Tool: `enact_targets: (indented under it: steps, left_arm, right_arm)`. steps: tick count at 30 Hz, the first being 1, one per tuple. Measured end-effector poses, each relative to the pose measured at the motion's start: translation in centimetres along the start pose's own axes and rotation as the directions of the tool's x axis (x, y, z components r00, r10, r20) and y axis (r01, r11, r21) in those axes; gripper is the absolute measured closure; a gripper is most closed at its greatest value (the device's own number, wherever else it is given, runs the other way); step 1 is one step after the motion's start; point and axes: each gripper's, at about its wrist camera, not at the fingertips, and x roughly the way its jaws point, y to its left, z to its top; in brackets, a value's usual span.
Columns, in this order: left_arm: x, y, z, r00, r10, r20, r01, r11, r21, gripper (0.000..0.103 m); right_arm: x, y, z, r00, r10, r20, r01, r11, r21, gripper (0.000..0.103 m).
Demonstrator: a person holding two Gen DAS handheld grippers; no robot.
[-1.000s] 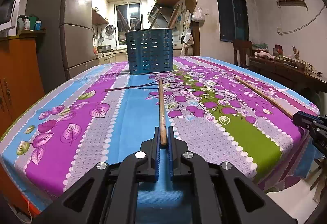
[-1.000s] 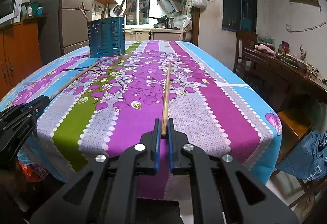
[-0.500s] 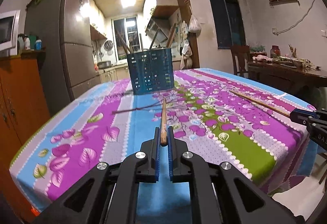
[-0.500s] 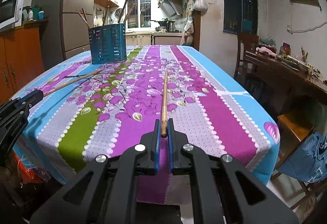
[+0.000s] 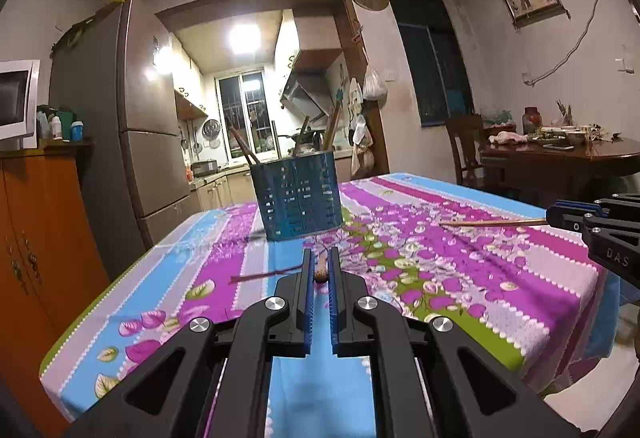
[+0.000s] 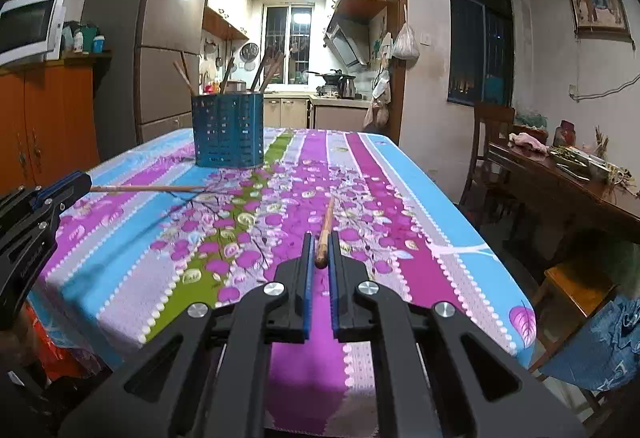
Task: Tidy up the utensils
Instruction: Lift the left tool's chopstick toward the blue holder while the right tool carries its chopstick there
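A blue perforated utensil holder (image 5: 298, 196) with several wooden utensils in it stands at the far end of the table; it also shows in the right wrist view (image 6: 227, 131). My left gripper (image 5: 320, 270) is shut on a wooden chopstick (image 5: 321, 268), held lifted and pointing at the holder; that chopstick shows from the side in the right wrist view (image 6: 148, 189). My right gripper (image 6: 320, 252) is shut on a second chopstick (image 6: 325, 228), lifted above the cloth; it shows at the right of the left wrist view (image 5: 494, 223).
The table has a purple, blue and green floral cloth (image 6: 360, 178). A fridge (image 5: 104, 142) and orange cabinet (image 5: 36, 238) stand left. A wooden chair (image 6: 490, 142) and a cluttered side table (image 6: 568, 174) stand right.
Both grippers have risen and lifted their chopsticks off the cloth. The left one has tilted up, so its chopstick now shows end-on, pointing at the holder.
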Motion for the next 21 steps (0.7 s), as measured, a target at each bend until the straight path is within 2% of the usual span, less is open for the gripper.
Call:
enact_targets:
  steps: [8, 15, 21]
  left_arm:
    - [-0.1, 0.8, 1.1, 1.0, 0.001, 0.018, 0.0, 1.0, -0.023, 0.095]
    - [-0.6, 2.0, 2.5, 0.999, 0.012, 0.047, -0.009, 0.998, -0.054, 0.095]
    - [-0.6, 3.0, 4.0, 0.998, 0.012, 0.063, -0.007, 0.997, -0.077, 0.095]
  right_arm:
    - [-0.4, 0.2, 1.4, 0.999, 0.002, 0.044, -0.001, 1.0, -0.013, 0.098]
    - [-1.2, 0.5, 3.4, 0.993, 0.012, 0.116, -0.008, 0.999, -0.031, 0.098]
    - [-1.5, 0.7, 5.1, 0.987, 0.039, 0.157, -0.035, 0.999, -0.029, 0.098]
